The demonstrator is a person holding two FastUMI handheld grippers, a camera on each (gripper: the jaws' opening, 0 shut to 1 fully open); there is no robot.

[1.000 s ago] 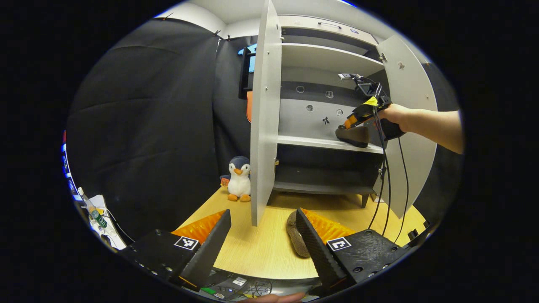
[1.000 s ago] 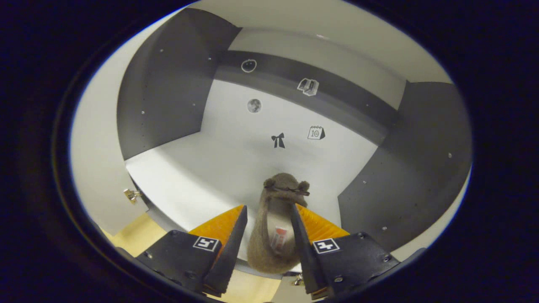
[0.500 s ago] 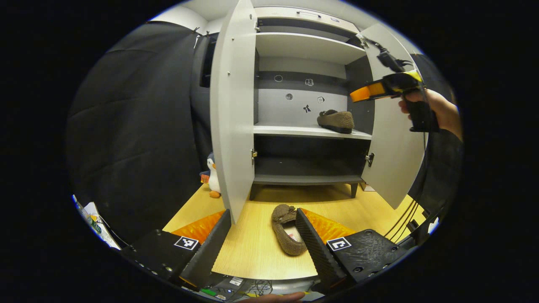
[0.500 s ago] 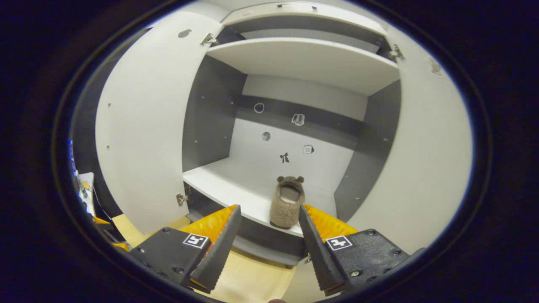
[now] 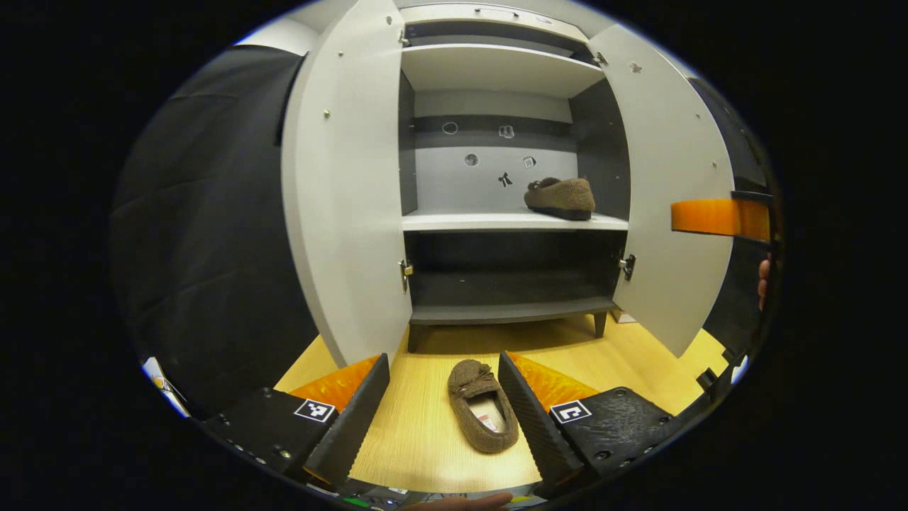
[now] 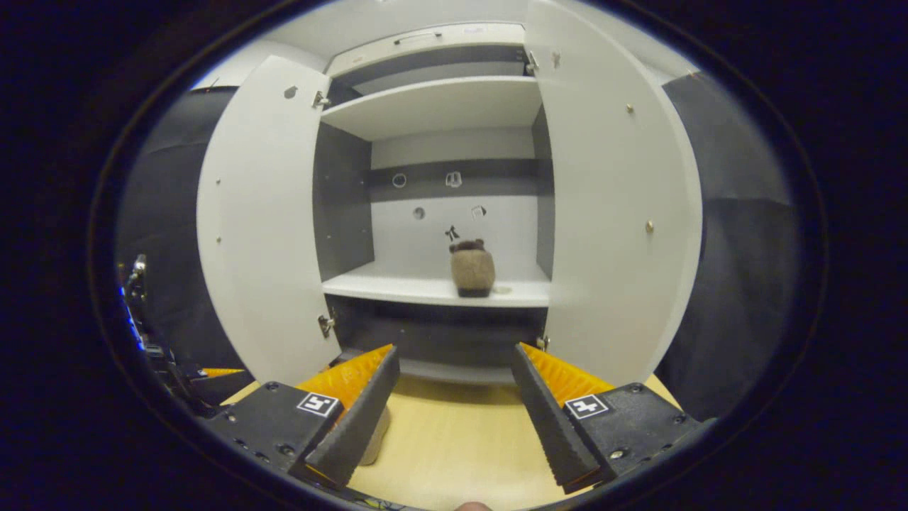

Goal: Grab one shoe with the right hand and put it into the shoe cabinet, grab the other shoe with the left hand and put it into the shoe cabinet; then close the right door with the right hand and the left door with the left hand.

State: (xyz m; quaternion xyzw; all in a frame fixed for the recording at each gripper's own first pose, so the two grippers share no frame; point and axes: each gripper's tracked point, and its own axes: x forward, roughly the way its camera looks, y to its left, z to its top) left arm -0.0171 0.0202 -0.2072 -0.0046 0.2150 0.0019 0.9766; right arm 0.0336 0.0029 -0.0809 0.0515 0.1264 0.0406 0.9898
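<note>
The shoe cabinet [image 5: 511, 220] stands with both doors open. One brown fuzzy shoe [image 5: 560, 197] rests on the right part of its middle shelf, also seen as the shoe on the shelf [image 6: 473, 268] in the right gripper view. The other brown shoe [image 5: 482, 415] lies on the wooden floor before the cabinet, toe toward it, between my left gripper's fingers and close to the right one. My left gripper [image 5: 443, 358] is open above it. My right gripper [image 6: 455, 351] is open and holds nothing, well back from the shelf. It also appears as the right gripper [image 5: 716, 216] at the edge.
The left door [image 5: 347, 213] and right door [image 5: 674, 191] swing outward on either side of the opening. A dark lower shelf [image 5: 511, 309] and a pale upper shelf [image 5: 496, 67] hold nothing. The wooden floor [image 6: 461, 440] runs up to the cabinet's feet. Black cloth hangs on both sides.
My right gripper let go of the shoe on the middle shelf and drew back from the cabinet. My left gripper swung to face the cabinet, bringing the floor shoe between its fingers.
</note>
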